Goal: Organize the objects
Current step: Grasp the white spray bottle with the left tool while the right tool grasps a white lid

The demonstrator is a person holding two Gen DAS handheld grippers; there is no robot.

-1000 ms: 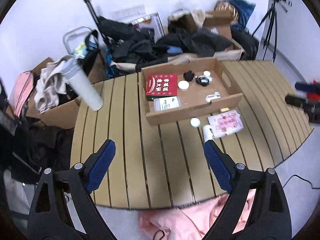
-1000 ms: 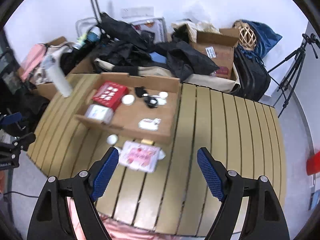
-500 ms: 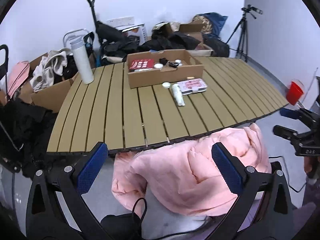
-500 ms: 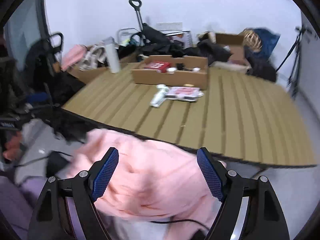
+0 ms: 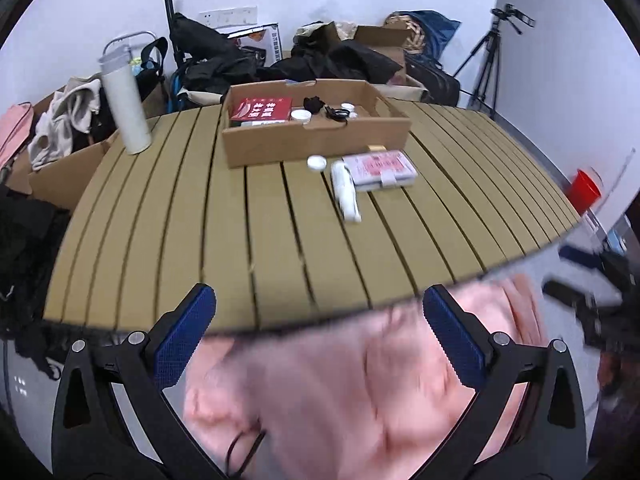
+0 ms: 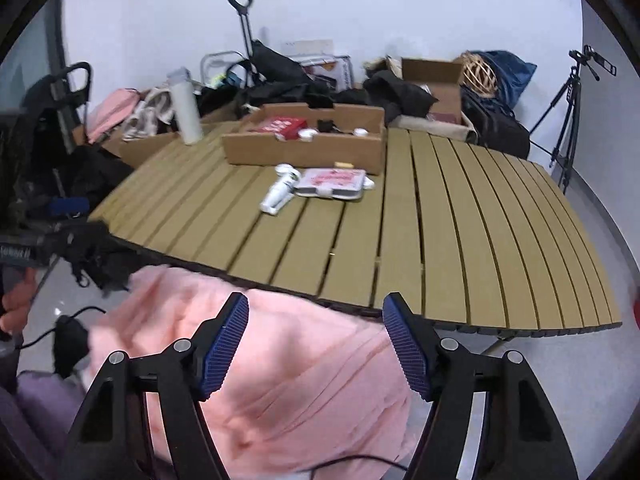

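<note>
Left wrist: left gripper (image 5: 318, 334) fingers wide apart, just opened further, nothing clamped, over pink cloth (image 5: 340, 392) below near counter (image 5: 224, 240) edge. Box (image 5: 316, 140) far; tube (image 5: 346, 191), pink case (image 5: 380, 168) just before it.

Right wrist: right gripper (image 6: 316, 344) fingers apart, just narrowing, unclamped above cloth.

From my left wrist view the pink garment (image 5: 340, 392) is smeared by motion blur, and the frame's lower edge cuts it off. At far right the other gripper (image 5: 588, 300) is a dark blur. The small items (image 5: 332, 111) in the cardboard box (image 5: 316, 142) are too tiny for me to identify, its near wall hiding their bases.
</note>
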